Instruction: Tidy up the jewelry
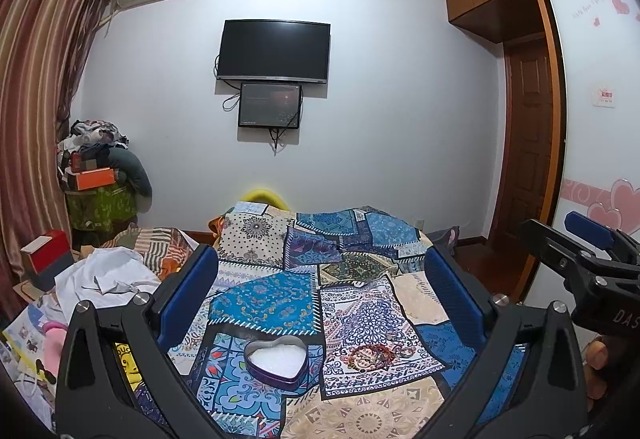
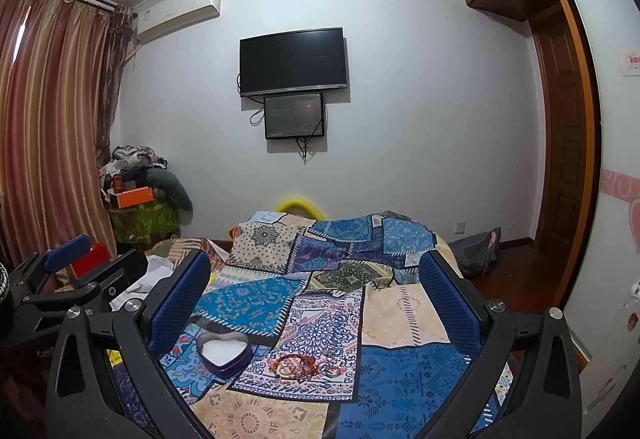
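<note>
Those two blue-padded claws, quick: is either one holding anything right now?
Left gripper: open, jaws spread wide, holding nothing.
Right gripper: open, jaws spread wide, holding nothing.

— What covers the bed (image 2: 404, 311)?
— A patchwork spread (image 1: 260, 295).
— And on it?
— A heart tin (image 1: 276, 362), open, near the front edge; a pile of beads (image 1: 370, 355) just beside it, apart. White cloth (image 1: 104, 279) bunched at the left edge.

Left tool (image 1: 320, 295), right tool (image 2: 316, 291): black frames, blue pads, silver screws.
</note>
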Demonstrator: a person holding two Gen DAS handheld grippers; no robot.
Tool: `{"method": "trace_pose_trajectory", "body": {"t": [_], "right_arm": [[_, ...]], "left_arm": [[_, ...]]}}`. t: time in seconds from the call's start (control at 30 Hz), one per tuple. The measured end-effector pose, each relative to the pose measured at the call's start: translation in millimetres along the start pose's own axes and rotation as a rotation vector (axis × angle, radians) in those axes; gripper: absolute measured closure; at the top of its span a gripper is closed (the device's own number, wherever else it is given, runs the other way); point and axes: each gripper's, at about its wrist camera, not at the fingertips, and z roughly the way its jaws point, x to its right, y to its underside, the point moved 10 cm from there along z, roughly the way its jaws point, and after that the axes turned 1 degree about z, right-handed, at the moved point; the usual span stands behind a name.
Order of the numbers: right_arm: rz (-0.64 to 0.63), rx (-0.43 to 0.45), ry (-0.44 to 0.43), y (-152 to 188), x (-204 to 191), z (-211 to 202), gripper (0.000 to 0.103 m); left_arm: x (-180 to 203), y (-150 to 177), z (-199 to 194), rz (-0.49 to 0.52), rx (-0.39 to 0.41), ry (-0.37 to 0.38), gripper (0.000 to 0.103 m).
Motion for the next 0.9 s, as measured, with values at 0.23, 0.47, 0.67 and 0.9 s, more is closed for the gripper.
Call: {"method": "trace_pose_trajectory", "body": {"t": [0.23,0.47,0.67,0.9], "right_arm": [[-0.006,-0.001,-0.005,0.3,-3.2,-1.7,0.000],[-0.013,-0.004,-0.010,1.1,-6.9,1.1,0.000],[-0.013,-0.004,-0.010,2.1,-7.3,2.5,0.000],[-0.014,-0.008,-0.011,4.5,-6.3,4.5,0.000]], "left_arm": [[-3.2,0.5,0.3,-0.006,-0.001,-0.002,0.000],[-6.4,1.1,1.8,-0.013,0.000,-0.006,0.000],[-6.9,1.6,2.6,-0.016,0.001,-0.007,0.000],[-7.5,2.2,3.0,-0.017,0.002,-0.007,0.000]]}}
